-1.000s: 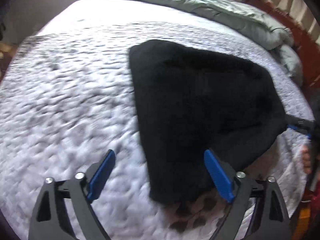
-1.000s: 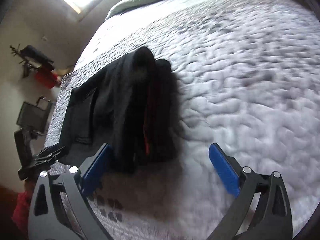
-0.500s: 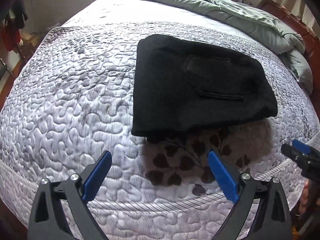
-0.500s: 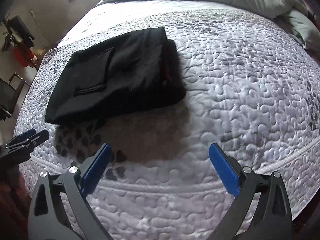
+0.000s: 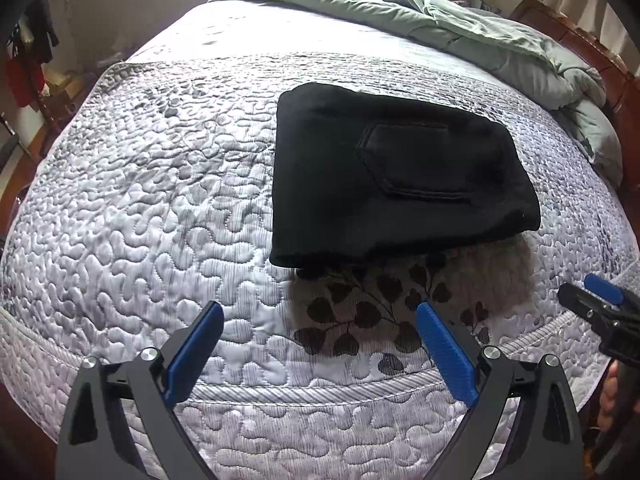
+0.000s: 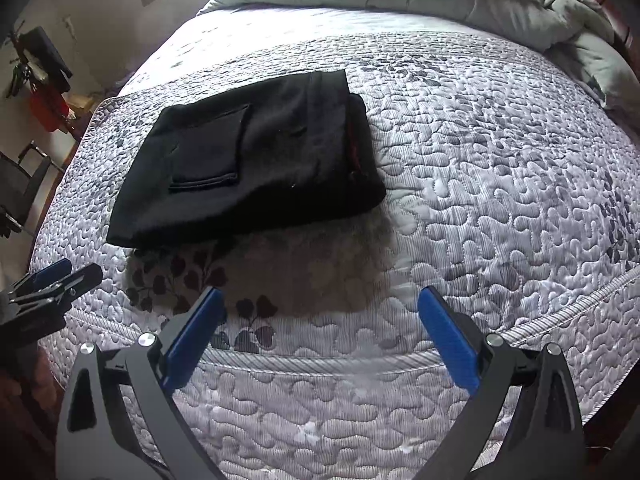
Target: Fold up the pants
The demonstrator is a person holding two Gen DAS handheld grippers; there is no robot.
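Note:
The black pants (image 5: 392,176) lie folded into a flat rectangle on the quilted bed, a back pocket facing up. In the right wrist view the pants (image 6: 256,160) sit left of centre, with a red inner edge showing at their right side. My left gripper (image 5: 320,336) is open and empty, held back from the pants over the bed's near edge. My right gripper (image 6: 320,328) is open and empty, also back from the pants. Each gripper shows at the edge of the other's view: the right gripper (image 5: 592,300) and the left gripper (image 6: 56,276).
The grey-white quilted bedspread (image 5: 140,208) covers the bed, with a brown leaf-print patch (image 5: 384,312) just in front of the pants. A rumpled green-grey duvet (image 5: 460,28) lies at the far end. A wooden bed frame (image 5: 616,76) is at right; clothes and furniture (image 6: 40,80) stand left.
Both grippers have let go of the pants and pulled back toward the bed's near edge. The pants, lifted and bunched a second ago, now lie flat and folded.

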